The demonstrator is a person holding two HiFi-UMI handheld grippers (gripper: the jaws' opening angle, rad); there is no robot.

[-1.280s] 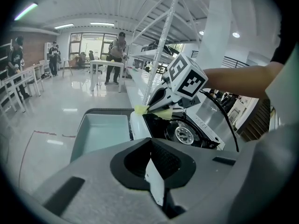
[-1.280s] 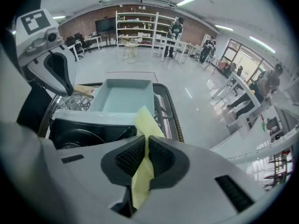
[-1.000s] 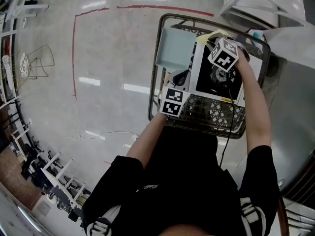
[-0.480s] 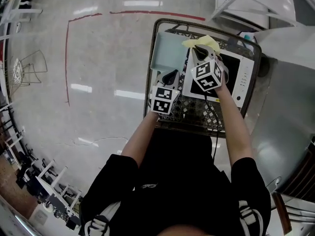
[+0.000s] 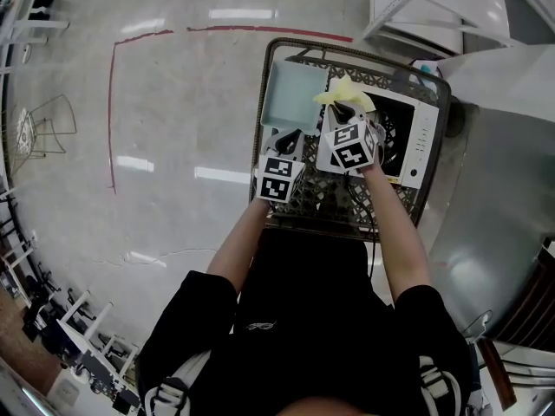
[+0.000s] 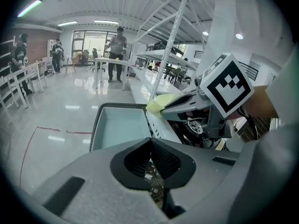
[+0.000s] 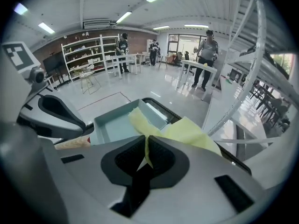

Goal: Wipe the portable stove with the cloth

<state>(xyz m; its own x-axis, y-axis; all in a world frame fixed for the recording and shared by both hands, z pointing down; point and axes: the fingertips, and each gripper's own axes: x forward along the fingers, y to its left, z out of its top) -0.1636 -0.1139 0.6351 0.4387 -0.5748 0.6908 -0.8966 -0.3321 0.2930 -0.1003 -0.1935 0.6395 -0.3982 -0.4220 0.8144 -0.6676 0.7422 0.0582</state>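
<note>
We have the right tongs (image 5: 341,111) closed on a fold of the yellow cloth (image 5: 349,92). The right gripper view shows a thin pleat pinched between the pads, and the rest of the cloth spreads loose beyond the tips. Gripping it by a fold looks deliberate to us, because it leaves a free flap to drag over a surface instead of a tight wad.

The stove (image 5: 416,137) lies flat in a wire basket (image 5: 303,40) with its burner facing up, just beside a pale blue tray (image 5: 290,98). The basket wall and the tray hem it in, so we judge that it should not slide far under a wiping push.

The right tongs slope down towards the far corner of the stove on the tray side, and the cloth sits at that edge. We cannot tell whether it is pressing on the metal or hanging just above it. That corner seems a sensible place to begin a stroke across the top.

The left tongs (image 5: 290,137) are closed with nothing between them, and only the basket mesh shows through the gap behind the pads. They hang over the seam between tray and stove, close to the right tongs. We take that as a standby position, ready to steady the stove if it shifts.
</note>
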